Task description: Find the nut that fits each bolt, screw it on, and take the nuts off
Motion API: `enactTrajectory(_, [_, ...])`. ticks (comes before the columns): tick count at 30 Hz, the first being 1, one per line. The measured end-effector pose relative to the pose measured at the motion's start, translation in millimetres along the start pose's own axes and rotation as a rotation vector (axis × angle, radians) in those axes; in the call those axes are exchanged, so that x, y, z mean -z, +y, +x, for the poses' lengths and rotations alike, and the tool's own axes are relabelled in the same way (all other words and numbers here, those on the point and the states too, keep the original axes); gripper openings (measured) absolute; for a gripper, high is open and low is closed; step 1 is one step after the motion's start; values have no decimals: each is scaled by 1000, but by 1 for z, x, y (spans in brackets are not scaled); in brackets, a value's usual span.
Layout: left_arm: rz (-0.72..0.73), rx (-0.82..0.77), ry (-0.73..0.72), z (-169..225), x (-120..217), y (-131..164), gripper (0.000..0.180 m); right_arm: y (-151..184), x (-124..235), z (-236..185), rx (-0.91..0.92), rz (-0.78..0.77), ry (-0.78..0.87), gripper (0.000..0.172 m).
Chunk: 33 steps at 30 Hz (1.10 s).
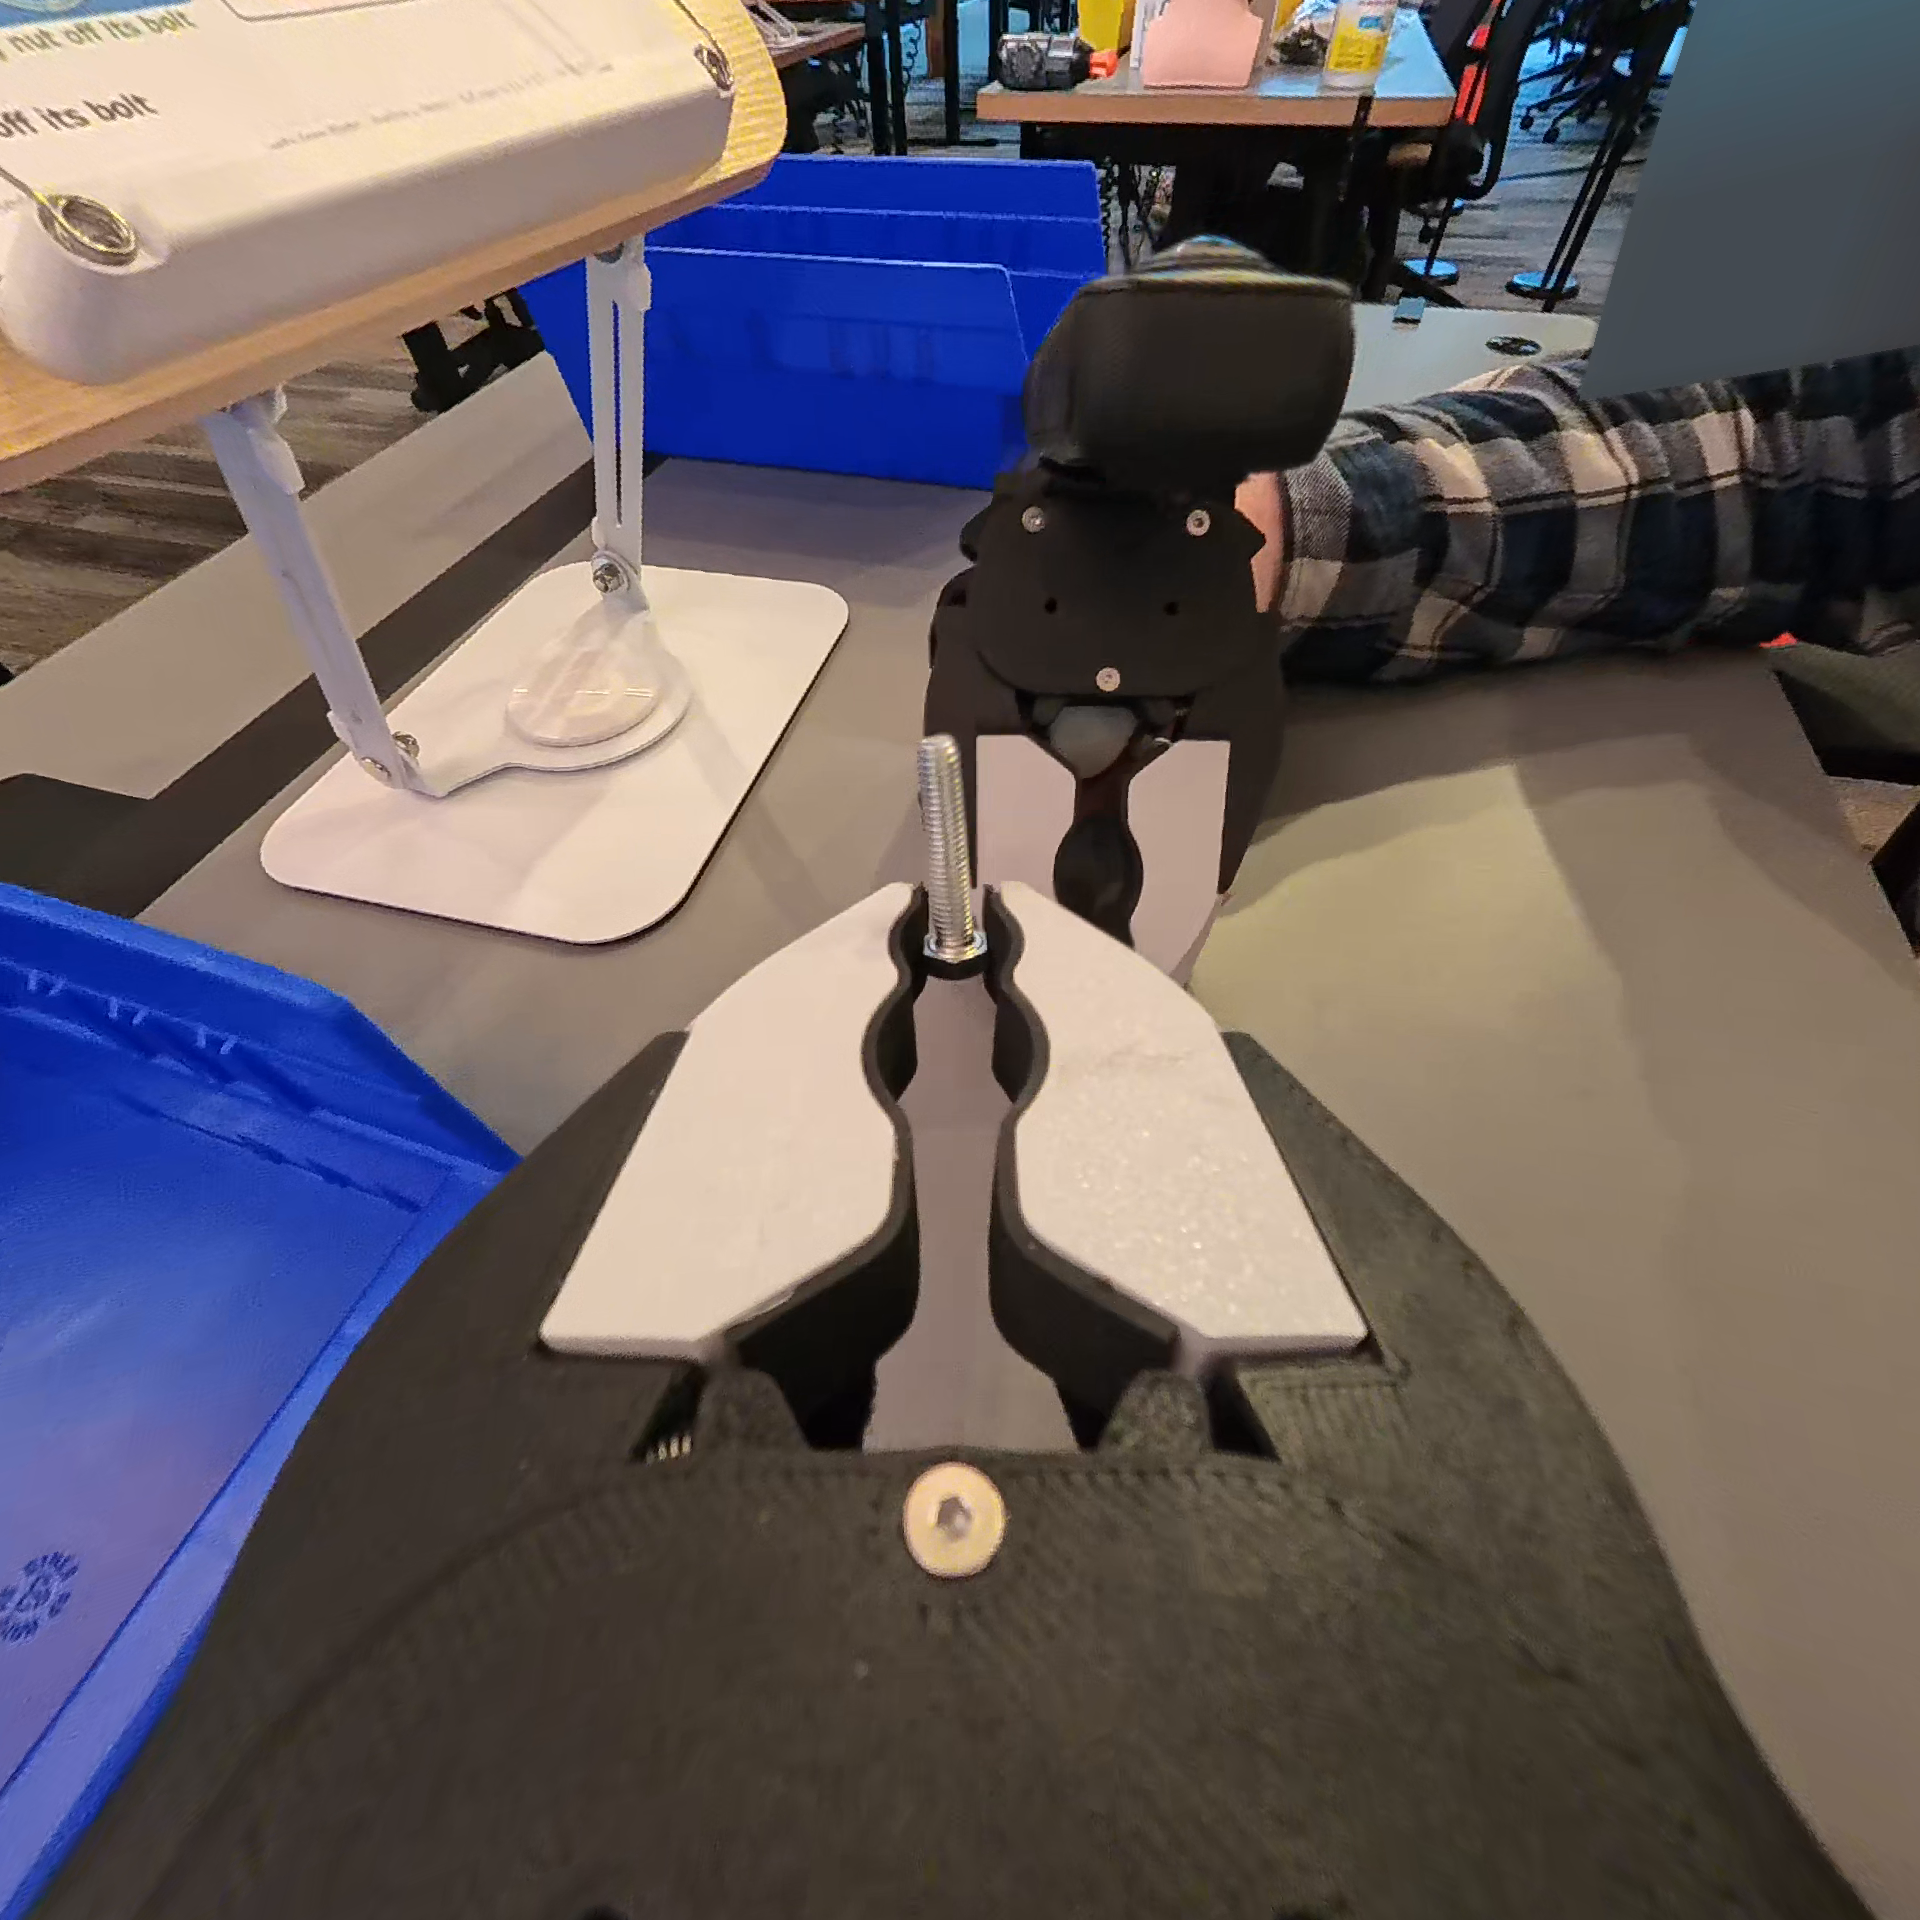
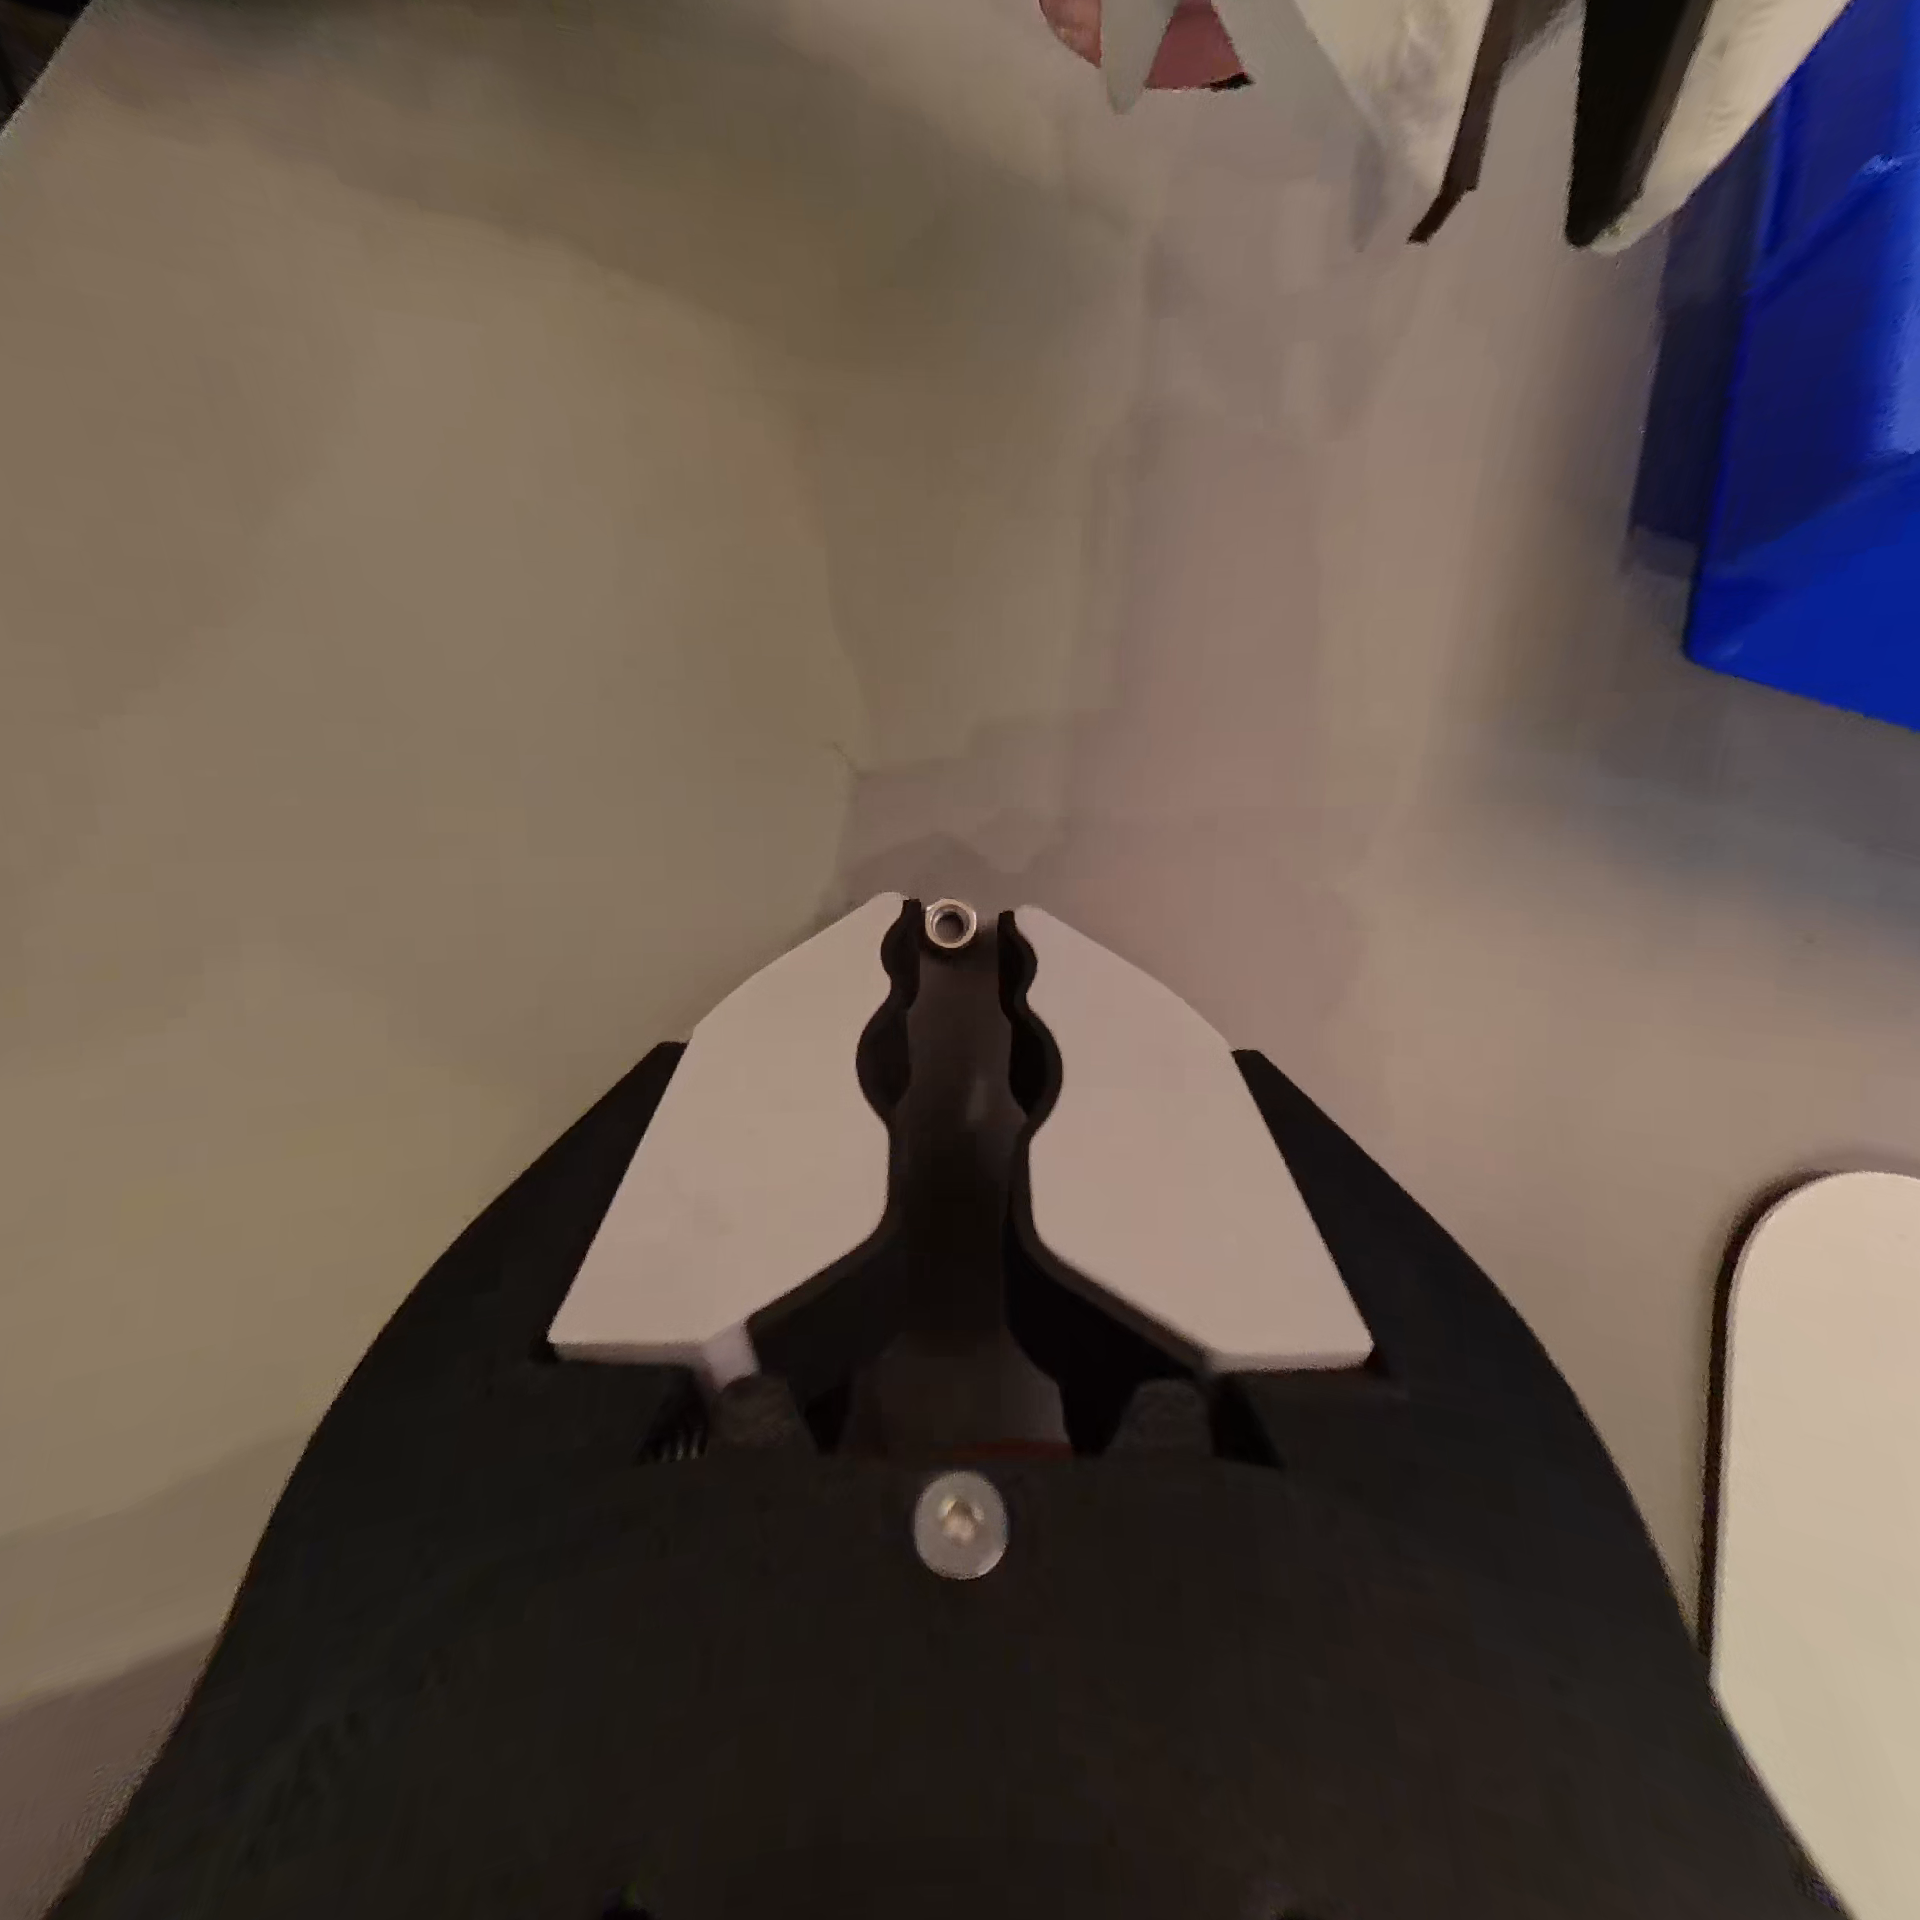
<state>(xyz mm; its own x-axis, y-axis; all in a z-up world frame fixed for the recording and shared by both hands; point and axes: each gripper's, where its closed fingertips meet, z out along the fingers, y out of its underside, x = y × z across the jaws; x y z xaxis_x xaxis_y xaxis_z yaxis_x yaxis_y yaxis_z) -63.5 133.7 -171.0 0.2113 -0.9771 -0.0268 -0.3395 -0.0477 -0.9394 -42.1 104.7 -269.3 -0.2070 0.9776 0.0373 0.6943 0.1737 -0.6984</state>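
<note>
From your left claw's camera, take the bolt (image 1: 943, 831) as your landmark. Far to its left, at the edge, sits a blue bin (image 1: 208, 1195). Up and left of the bolt, a white stand (image 1: 561, 769) rests on the grey desk (image 1: 1507, 1039), carrying a tilted wooden board (image 1: 343, 301) with a white sheet on it. Behind the bolt stands a second blue bin (image 1: 831, 312).

Your left claw (image 1: 954, 940) is closed on the bolt: both pads press on its black head, and the silver threaded shank stands upright, clear of the tips. A small silver nut (image 1: 956, 943) sits at the bottom of the shank, right above the head.

Just right of the bolt and slightly behind it, your right claw (image 1: 1096, 862) points down at the desk, tips close to the surface. A plaid sleeve (image 1: 1558, 520) runs off to the right.

From the right claw's own camera, a loose nut (image 2: 949, 923) lies flat on the desk between the fingertips, nearer the left pad, with a plain gap on its right side. So that claw is open, not gripping.
</note>
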Motion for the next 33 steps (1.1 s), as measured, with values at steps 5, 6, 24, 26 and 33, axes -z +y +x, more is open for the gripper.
enactTrajectory(5, [6,-2,-1,0,1,-1,10,0,-1,0,4,-2,-9,11])
enactTrajectory(6, [6,-1,-1,0,0,-1,10,0,-1,-1,6,-2,-10,11])
enactTrajectory(24, [-21,-142,-33,16,-23,-9,10,-105,104,10,190,351,128,10])
enactTrajectory(26, [-29,-158,-41,17,-24,-9,9,-103,100,11,185,345,125,10])
enactTrajectory(33, [-54,-183,-51,18,-26,-7,9,-102,98,13,182,337,137,10])
